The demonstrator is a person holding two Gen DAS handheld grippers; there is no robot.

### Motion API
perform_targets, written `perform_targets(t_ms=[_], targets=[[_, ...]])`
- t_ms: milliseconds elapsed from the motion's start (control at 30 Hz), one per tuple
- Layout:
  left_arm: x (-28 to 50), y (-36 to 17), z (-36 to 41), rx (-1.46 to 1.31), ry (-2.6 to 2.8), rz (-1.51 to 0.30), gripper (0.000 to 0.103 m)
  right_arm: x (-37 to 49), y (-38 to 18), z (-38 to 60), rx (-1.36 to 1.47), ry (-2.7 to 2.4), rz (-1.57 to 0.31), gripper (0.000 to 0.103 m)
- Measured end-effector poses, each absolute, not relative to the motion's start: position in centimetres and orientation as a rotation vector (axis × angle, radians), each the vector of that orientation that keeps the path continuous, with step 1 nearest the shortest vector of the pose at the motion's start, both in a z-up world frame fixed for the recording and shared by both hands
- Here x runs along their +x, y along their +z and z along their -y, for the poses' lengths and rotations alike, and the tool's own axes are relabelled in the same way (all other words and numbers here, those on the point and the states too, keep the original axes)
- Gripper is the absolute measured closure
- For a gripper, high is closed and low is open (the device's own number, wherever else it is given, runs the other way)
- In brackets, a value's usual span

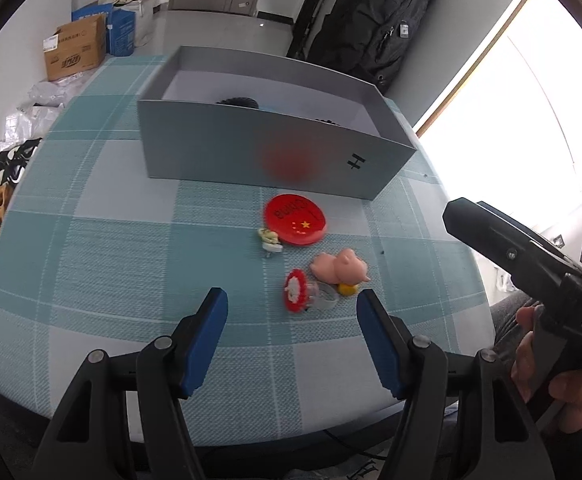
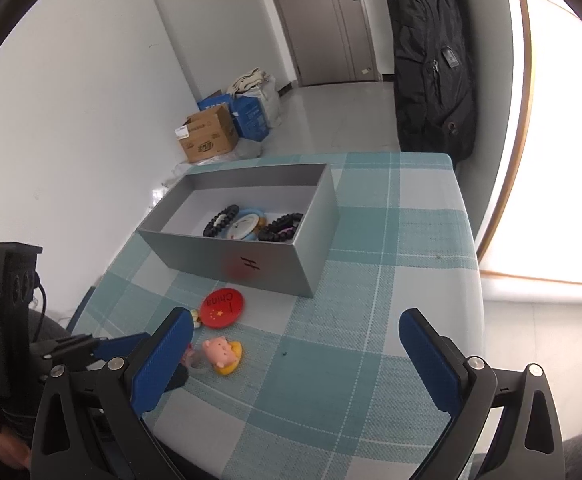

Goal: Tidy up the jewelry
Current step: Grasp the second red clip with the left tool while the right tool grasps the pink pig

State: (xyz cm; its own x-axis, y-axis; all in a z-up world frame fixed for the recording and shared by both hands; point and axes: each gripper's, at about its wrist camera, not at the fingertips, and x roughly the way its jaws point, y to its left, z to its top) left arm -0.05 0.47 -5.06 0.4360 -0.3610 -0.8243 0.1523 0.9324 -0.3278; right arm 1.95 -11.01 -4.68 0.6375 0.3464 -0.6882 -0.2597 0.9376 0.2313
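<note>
A grey open box (image 1: 251, 148) stands on the checked tablecloth. Inside it lie two black bead bracelets (image 2: 221, 220) (image 2: 281, 226) and a blue-rimmed round piece (image 2: 245, 226). In front of the box are a red round badge (image 1: 296, 219), a small cream pin (image 1: 269, 238), a pink pig figure (image 1: 339, 266) and a small red disc with a clear ring (image 1: 296, 291). My left gripper (image 1: 291, 294) is open just above the table, and the small red disc lies just ahead of its tips. My right gripper (image 2: 295, 318) is open and empty, hovering right of these pieces.
The table (image 2: 411, 380) ends close to the right and near sides. A black backpack (image 2: 431, 60) hangs behind the far corner. Cardboard and blue boxes (image 2: 211, 136) sit on the floor by the wall. A hand (image 1: 551, 364) holds the right gripper's handle.
</note>
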Motion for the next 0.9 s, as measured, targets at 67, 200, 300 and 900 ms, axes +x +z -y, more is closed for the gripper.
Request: perform_targets(t_ms=[67,200,300,900], targets=[[0.08,-5.25,-0.38,-0.222,-0.329,-1.076,0.041,1.99,-4.70,11.04,0.114,0.344,-0.812,0.000],[0.10,-5.22,-0.09,-0.217,-0.352,-1.069,0.041,2.03,-4.68,11.25,0.128,0.344,-0.814,0.000],[-0.03,-4.99,0.09,-0.195,-0.349,-1.048,0.049,2.07,-4.73,11.40,0.136,0.341,-0.817,0.000],[0.40,-5.51,-0.26,-0.213,-0.354,-1.082,0.091,2.17,-5.04,11.20,0.126,0.341,-0.826,0.000]])
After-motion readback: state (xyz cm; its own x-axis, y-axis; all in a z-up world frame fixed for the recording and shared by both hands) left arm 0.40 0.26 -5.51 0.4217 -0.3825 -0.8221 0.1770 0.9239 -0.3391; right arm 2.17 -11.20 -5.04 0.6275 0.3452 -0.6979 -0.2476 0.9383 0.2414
